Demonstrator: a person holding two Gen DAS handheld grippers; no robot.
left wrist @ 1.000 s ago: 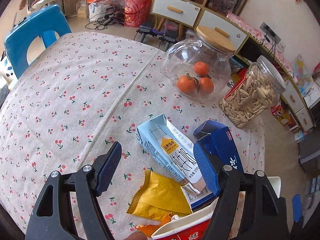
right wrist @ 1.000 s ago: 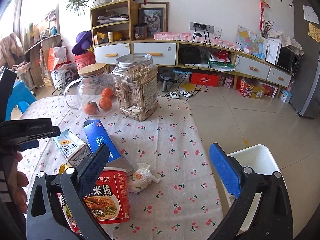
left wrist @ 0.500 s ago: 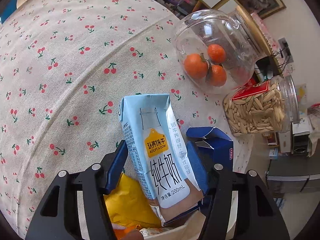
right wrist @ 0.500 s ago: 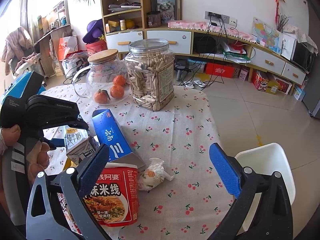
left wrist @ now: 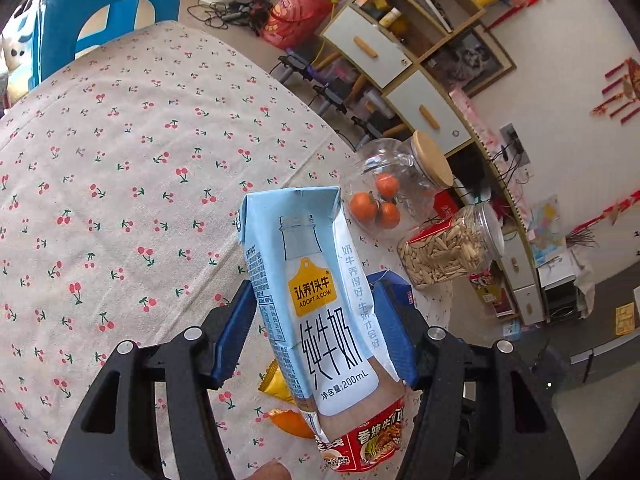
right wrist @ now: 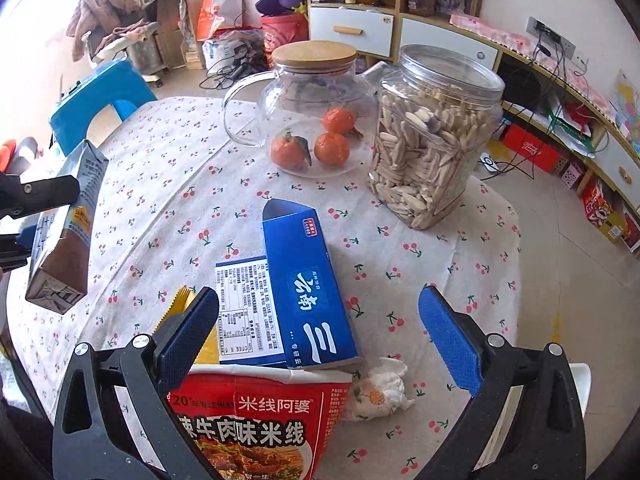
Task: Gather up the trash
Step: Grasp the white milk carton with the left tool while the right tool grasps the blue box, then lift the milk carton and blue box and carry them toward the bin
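Note:
My left gripper [left wrist: 316, 332] is shut on a light blue milk carton [left wrist: 312, 292] and holds it up off the table; the carton also shows at the left of the right wrist view [right wrist: 66, 224]. My right gripper [right wrist: 320, 320] is open and empty above a red noodle cup [right wrist: 256, 424], a blue box [right wrist: 308, 292] and a crumpled white wrapper [right wrist: 378, 394]. A yellow packet [left wrist: 276, 384] and an orange scrap [left wrist: 292, 424] lie on the table under the carton.
The round table has a cherry-print cloth [left wrist: 120, 184]. A glass teapot with three oranges [right wrist: 312, 112] and a clear jar of seeds [right wrist: 432, 140] stand at the far side. A blue chair [left wrist: 108, 4] is behind the table; a white bin [right wrist: 582, 384] sits low right.
My left gripper closed on the milk carton and lifted it off the table, tilting upward. My right gripper moved in closer over the noodle cup and blue box, still open.

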